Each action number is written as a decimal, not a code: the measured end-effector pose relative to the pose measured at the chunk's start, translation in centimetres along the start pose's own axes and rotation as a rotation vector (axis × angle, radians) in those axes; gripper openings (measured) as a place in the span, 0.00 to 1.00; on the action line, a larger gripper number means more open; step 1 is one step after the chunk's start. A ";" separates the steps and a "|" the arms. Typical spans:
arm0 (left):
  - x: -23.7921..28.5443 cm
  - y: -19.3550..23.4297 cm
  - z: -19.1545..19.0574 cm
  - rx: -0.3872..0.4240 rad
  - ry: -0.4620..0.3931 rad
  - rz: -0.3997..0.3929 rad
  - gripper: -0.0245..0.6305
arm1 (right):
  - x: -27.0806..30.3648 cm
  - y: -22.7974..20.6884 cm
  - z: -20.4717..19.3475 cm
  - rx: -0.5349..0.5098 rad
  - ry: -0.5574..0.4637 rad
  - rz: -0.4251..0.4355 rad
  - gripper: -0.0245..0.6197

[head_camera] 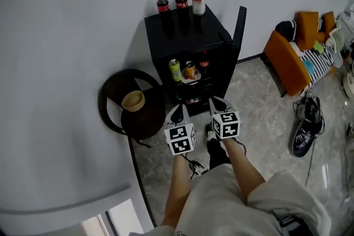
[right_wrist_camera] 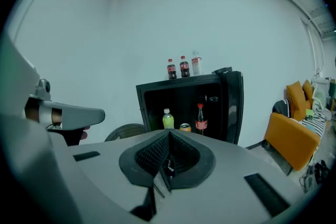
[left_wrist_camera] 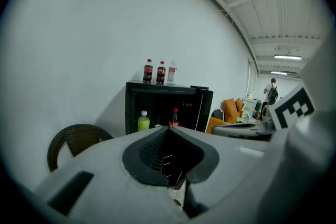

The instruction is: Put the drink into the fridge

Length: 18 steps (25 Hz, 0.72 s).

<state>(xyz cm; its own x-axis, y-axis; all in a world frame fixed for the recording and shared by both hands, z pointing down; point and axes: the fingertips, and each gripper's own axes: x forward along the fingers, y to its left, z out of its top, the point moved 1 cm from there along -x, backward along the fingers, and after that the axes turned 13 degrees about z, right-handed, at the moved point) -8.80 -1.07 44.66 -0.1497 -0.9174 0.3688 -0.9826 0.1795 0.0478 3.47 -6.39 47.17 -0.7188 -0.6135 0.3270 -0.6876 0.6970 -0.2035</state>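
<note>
Pre-grasp: L hand-held gripper & R hand-held gripper both pressed together, empty, fridge open ahead; next prob. spread one, reach cola bottle atop fridge.

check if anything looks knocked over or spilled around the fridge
Nothing stands out. The fridge has its door open, the three bottles on top stand upright, and so do the green bottle, can and cola bottle inside. No spill shows on the floor.
</note>
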 end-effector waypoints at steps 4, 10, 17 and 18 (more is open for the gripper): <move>0.2 -0.5 0.3 0.011 -0.011 -0.008 0.05 | -0.1 0.1 0.2 -0.006 -0.001 0.005 0.05; 0.2 -1.3 0.7 0.014 -0.014 -0.015 0.05 | 0.0 0.7 0.9 -0.027 0.002 0.023 0.05; 0.3 -2.5 1.2 0.011 -0.023 -0.026 0.05 | 0.9 0.8 2.1 -0.039 -0.004 0.032 0.05; 0.3 -2.5 1.2 0.008 -0.024 -0.028 0.05 | 1.0 1.0 2.1 -0.038 -0.005 0.033 0.05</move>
<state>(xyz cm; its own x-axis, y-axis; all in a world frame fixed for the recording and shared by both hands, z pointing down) -6.56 -2.25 43.50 -0.1242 -0.9303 0.3452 -0.9873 0.1507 0.0509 1.87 -7.09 45.40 -0.7414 -0.5917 0.3165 -0.6593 0.7303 -0.1790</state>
